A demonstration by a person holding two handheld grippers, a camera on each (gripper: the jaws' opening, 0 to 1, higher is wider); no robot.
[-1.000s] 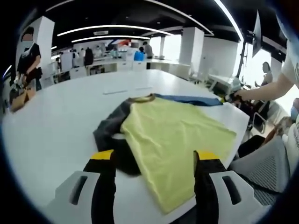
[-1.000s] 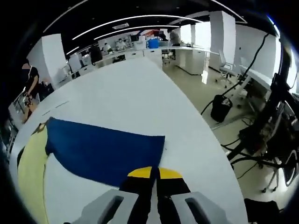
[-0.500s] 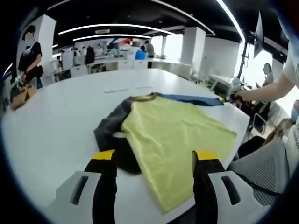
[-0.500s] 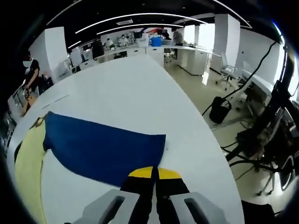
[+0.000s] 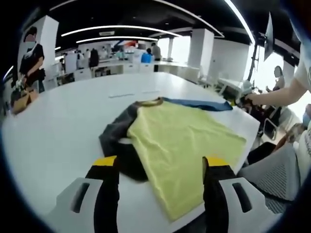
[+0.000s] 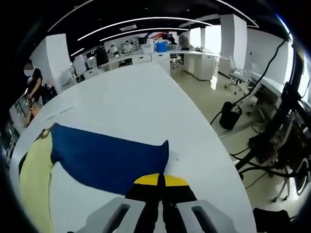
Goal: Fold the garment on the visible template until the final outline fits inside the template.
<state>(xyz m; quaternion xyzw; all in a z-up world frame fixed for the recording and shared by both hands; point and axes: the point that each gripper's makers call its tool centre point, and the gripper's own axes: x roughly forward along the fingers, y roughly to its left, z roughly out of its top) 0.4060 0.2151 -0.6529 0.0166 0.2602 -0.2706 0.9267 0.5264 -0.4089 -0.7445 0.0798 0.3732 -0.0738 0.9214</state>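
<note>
The right gripper [image 6: 160, 180] is clamped shut on the cuff of the blue sleeve [image 6: 107, 158], which runs away to its left toward the soft yellow shirt [image 5: 182, 141]. The left gripper [image 5: 160, 167] hangs open over the shirt's near hem, the dark sleeve [image 5: 116, 138] bunched ahead-left on the smooth white surface [image 5: 58, 126].

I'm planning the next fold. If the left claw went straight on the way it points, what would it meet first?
Probably the garment: the open left claw points over its yellow body and dark sleeve on the white table. Its height above the cloth is unclear.
</note>
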